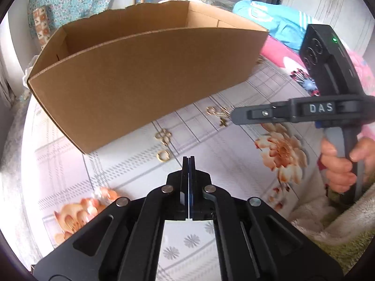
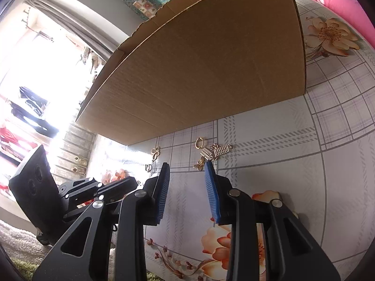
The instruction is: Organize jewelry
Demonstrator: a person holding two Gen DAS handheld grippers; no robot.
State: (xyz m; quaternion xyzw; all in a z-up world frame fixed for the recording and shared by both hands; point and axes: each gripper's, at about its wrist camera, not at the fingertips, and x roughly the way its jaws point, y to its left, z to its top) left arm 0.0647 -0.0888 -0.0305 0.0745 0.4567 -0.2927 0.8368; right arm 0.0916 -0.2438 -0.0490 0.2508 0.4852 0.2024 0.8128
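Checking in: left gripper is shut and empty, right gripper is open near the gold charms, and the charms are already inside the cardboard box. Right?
Not quite. The gold charms are not inside the cardboard box; they lie on the patterned cloth in front of it, as the right wrist view shows. The rest holds: left gripper shut and empty, right gripper open near the charms.

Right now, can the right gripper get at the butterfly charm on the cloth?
Probably yes. The right gripper stands open just short of the butterfly charm, with only bare cloth between. The box stands behind the charm, not in the way.
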